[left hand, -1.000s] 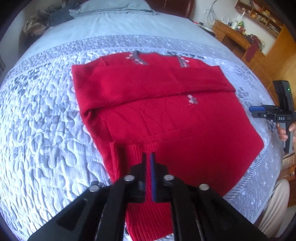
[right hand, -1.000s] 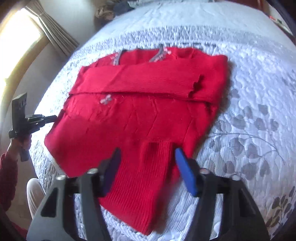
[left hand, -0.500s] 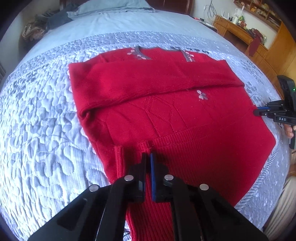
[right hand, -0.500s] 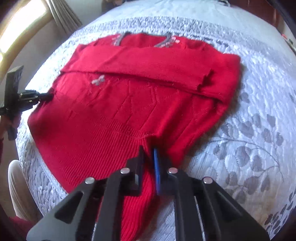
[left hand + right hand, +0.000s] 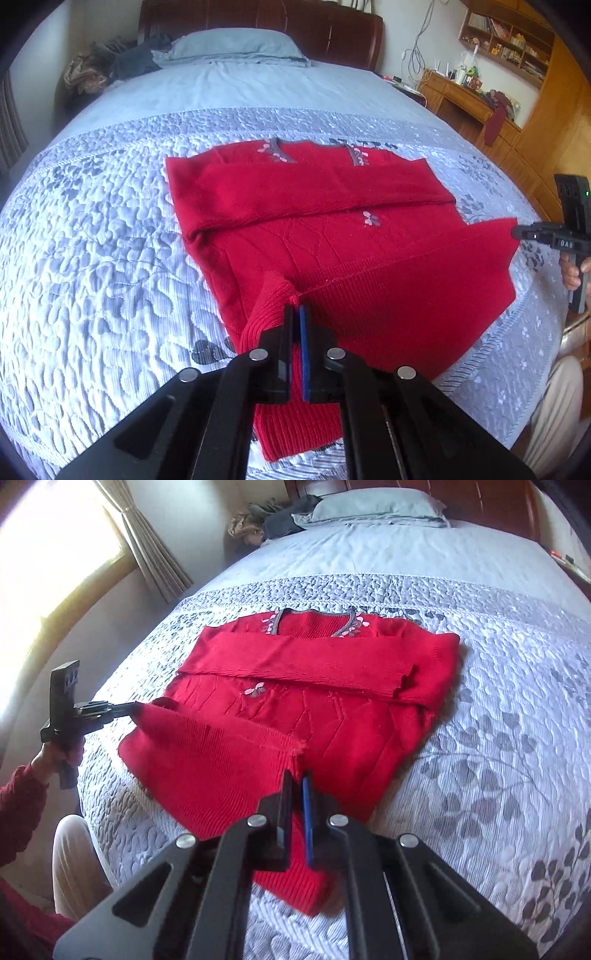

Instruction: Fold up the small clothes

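A red knitted sweater [image 5: 332,229] lies front up on the grey quilted bedspread [image 5: 92,258], its sleeves folded across the chest. My left gripper [image 5: 297,308] is shut on the ribbed hem near one bottom corner, and the knit bunches up at its tips. In the right wrist view my right gripper [image 5: 297,777] is shut on the hem near the other corner of the sweater [image 5: 351,716]. The hem hangs raised off the bed between the two grips. Each view shows the other gripper pinching its corner: the right gripper [image 5: 515,232] and the left gripper [image 5: 135,708].
A blue pillow [image 5: 236,46] and a heap of dark clothes [image 5: 110,66] lie by the headboard. A wooden desk [image 5: 461,99] and shelves stand on one side, a curtained window [image 5: 155,554] on the other. The person's leg [image 5: 74,856] is at the bed's near edge.
The right gripper's jaws came together on the hem. Both grippers then rose with the hem, so the sweater's bottom edge now stands lifted off the bedspread.
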Demonstrator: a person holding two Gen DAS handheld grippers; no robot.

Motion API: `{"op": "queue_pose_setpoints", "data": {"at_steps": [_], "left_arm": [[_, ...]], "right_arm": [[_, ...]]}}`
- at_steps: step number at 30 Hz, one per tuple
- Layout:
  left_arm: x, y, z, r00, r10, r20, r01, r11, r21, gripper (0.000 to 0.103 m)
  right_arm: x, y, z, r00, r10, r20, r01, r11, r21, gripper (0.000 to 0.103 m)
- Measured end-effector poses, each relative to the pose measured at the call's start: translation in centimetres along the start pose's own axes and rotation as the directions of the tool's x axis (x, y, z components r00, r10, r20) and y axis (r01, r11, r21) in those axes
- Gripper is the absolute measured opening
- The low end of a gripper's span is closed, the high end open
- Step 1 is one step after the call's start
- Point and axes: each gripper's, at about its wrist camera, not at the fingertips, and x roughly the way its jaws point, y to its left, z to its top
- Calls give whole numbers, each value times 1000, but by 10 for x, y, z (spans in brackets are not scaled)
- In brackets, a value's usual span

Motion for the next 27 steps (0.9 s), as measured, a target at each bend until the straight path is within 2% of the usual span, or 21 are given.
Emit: {"op": "queue_pose_setpoints", "data": {"at_steps": [3, 6, 9, 12, 18, 21, 23, 27], "left_arm": [[-9, 3, 4, 999, -11, 33, 12, 999, -35, 3], [-24, 6, 22, 995, -15, 99, 21, 998, -66, 3], [-36, 13, 53, 986, -22, 167, 41, 993, -110, 3], [-36, 23, 94, 975, 8, 224, 23, 991, -133, 3], [5, 49, 182, 960, 94, 265, -49, 984, -172, 3], [46, 61, 217, 956, 150, 251, -107, 978, -177, 3], [83, 72, 233, 963, 179, 201, -137, 968, -208, 3], [149, 81, 238, 970, 233, 70, -214, 954, -211, 3]], "right_arm": [[-4, 3, 0, 1000, -19, 7, 19, 1000, -1, 4], [-15, 2, 11, 999, -14, 41, 13, 1000, 12, 3], [-29, 0, 38, 996, -13, 88, 12, 1000, 17, 3], [-34, -8, 80, 991, -50, 121, 47, 998, 29, 3], [-12, -50, 159, 983, -130, 132, 115, 987, 116, 3], [25, -79, 197, 979, -182, 88, 166, 972, 168, 3], [56, -101, 212, 975, -218, 47, 203, 955, 216, 3], [119, -129, 219, 960, -276, -47, 279, 926, 256, 3]]}}
